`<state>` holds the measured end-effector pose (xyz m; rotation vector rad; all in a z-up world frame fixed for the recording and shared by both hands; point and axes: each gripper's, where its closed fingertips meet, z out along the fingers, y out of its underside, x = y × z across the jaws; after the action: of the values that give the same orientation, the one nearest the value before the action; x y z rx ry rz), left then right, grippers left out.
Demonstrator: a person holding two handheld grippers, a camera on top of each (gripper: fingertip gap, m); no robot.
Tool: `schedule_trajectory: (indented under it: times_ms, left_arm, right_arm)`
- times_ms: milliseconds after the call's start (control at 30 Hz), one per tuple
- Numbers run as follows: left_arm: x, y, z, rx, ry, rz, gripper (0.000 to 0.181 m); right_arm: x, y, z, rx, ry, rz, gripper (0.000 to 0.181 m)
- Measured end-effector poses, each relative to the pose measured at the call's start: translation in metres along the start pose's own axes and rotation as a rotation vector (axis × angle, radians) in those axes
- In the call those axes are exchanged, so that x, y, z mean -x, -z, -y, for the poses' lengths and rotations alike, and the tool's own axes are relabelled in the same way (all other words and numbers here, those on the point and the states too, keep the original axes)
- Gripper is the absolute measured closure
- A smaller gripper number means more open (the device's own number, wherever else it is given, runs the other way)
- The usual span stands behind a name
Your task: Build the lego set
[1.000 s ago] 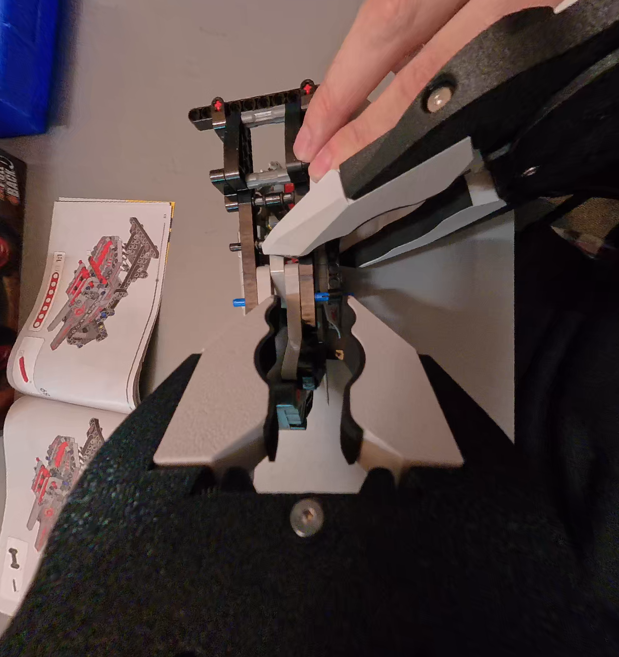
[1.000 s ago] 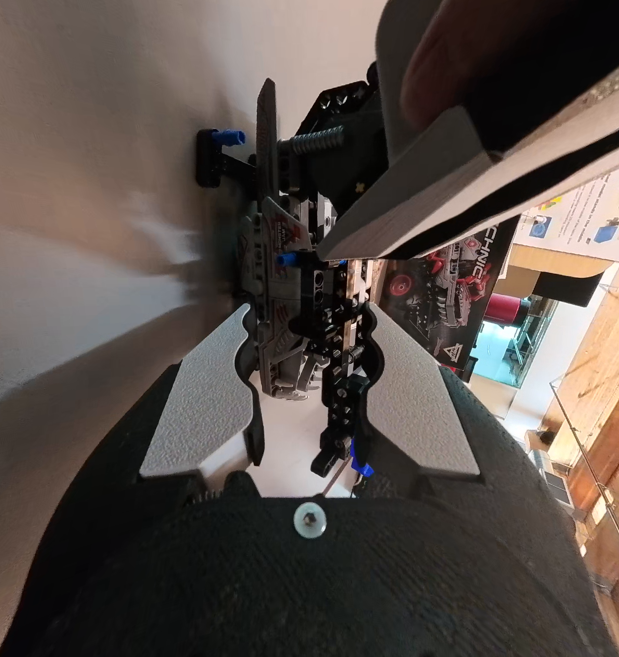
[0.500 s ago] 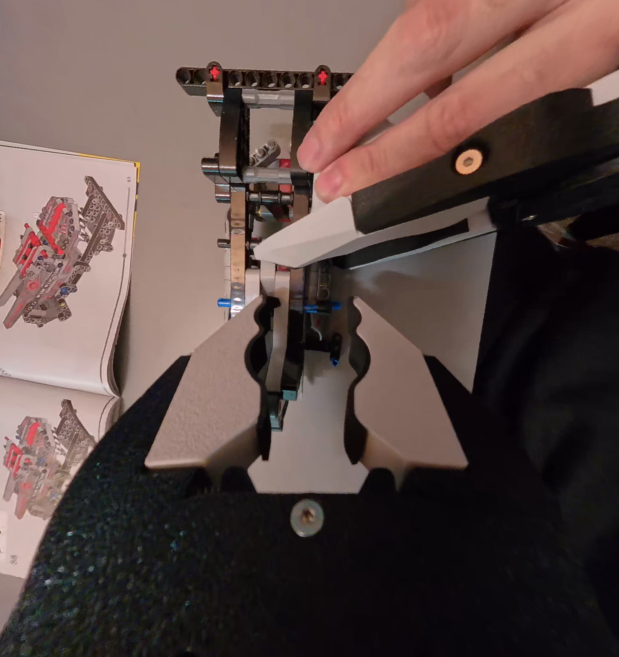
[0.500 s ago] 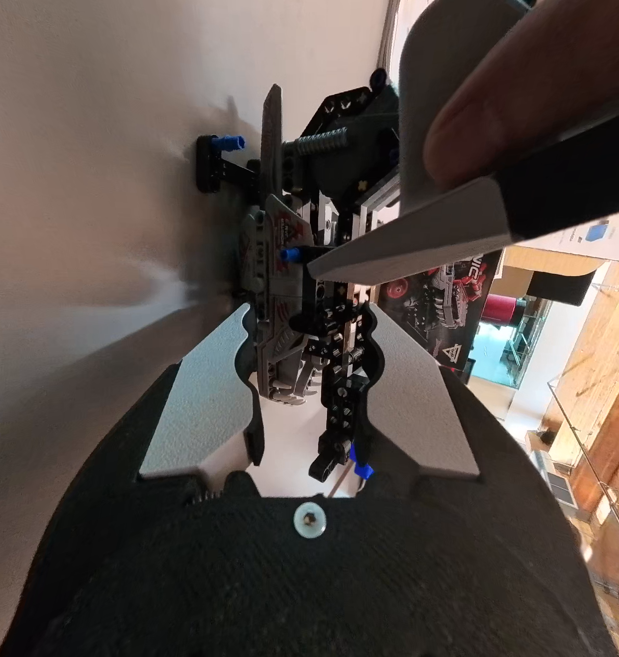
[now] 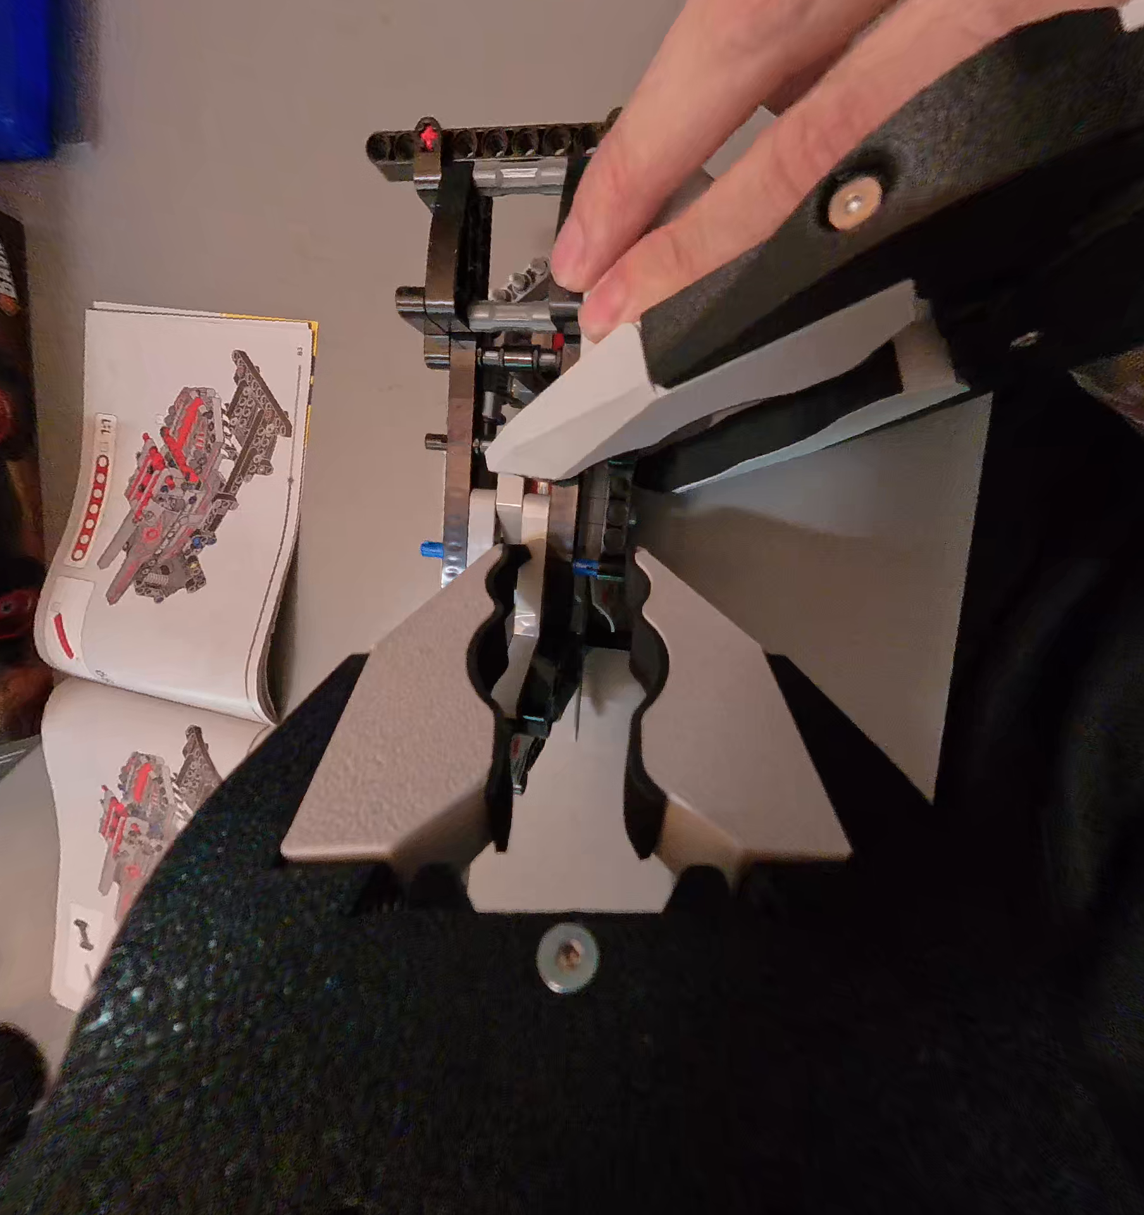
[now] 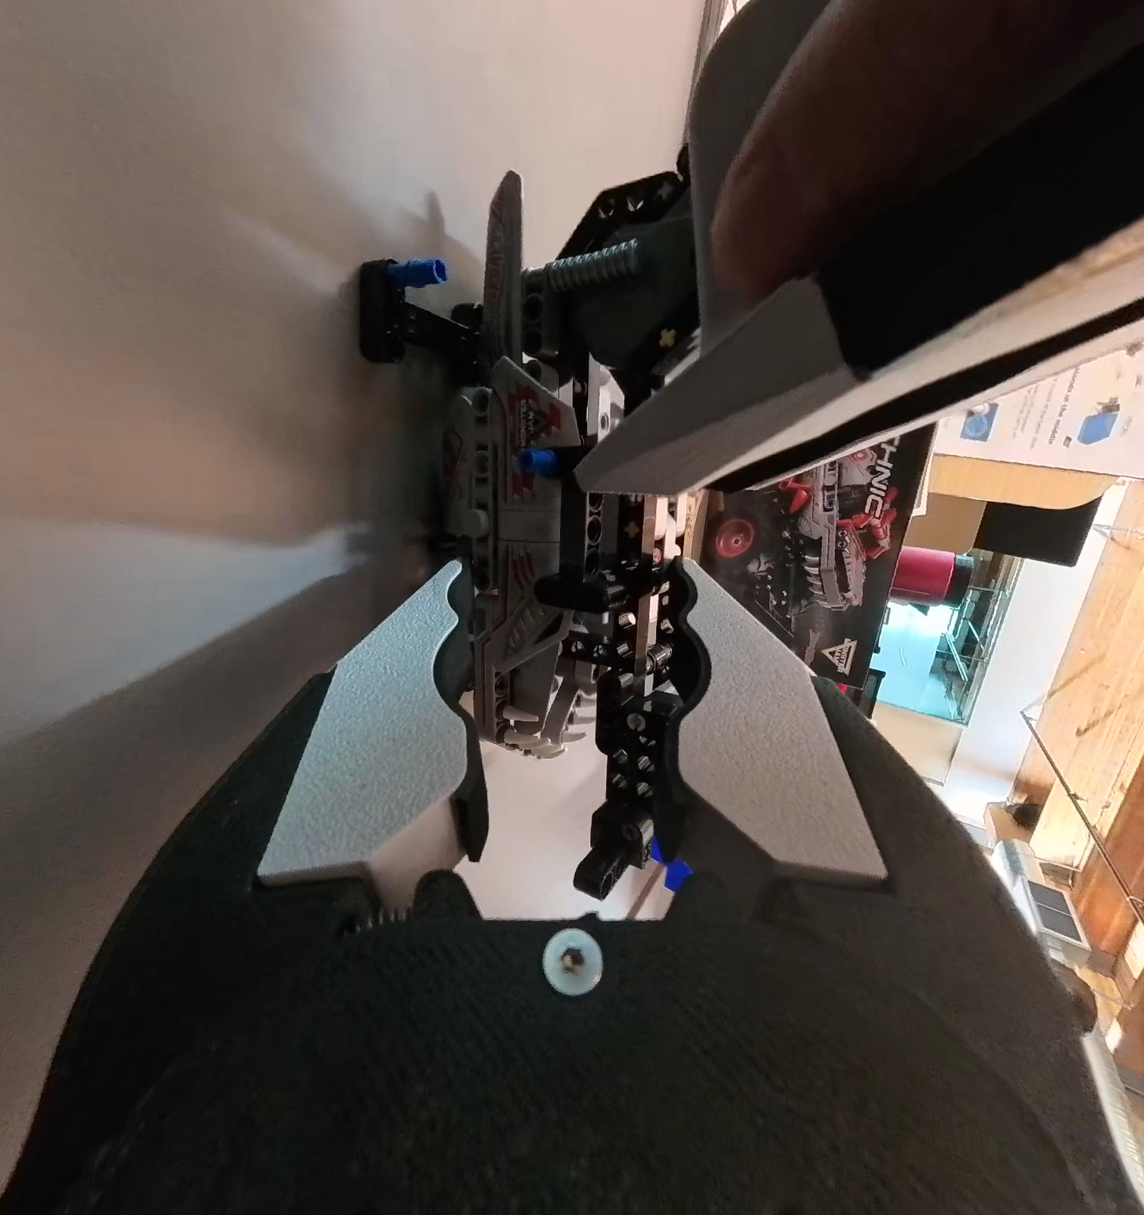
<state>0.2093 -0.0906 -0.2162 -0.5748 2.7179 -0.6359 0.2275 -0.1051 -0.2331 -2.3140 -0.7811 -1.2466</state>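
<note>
Half-built black, grey and red lego vehicle model [image 5: 490,368] stood on edge on grey tabletop [image 5: 227,164], gripped from two sides. Left tool [image 5: 566,631] clamped narrow on model's grey panel edge; right tool [image 6: 572,657] clamped on black beam and toothed grey panel. Hand [image 5: 720,164] rested beside frame. Open instruction booklet [image 5: 181,500] lay nearby.

Risk: opposing pulls or twist could pop pins, splitting frame; thin edge grip might slip, toppling model.

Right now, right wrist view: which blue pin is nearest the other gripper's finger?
The blue pin on the grey side panel, just off the left gripper's fingertip. The other blue pin sits farther up, on the black bracket.
</note>
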Motion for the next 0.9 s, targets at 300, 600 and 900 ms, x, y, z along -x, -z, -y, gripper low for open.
schedule_trajectory:
  times_ms: [300, 600, 900]
  left_arm:
    - [0.001, 0.001, -0.005, -0.010, -0.042, -0.086, 0.150]
    - [0.003, 0.002, 0.000, -0.014, -0.111, -0.099, 0.156]
    - [0.005, 0.003, -0.004, -0.013, -0.140, -0.114, 0.157]
  right_arm:
    - [-0.001, -0.002, 0.000, 0.005, 0.015, -0.007, 0.123]
    - [-0.001, -0.002, -0.002, -0.025, -0.017, 0.002, 0.123]
    - [-0.004, 0.023, -0.005, -0.196, -0.283, 0.180, 0.117]
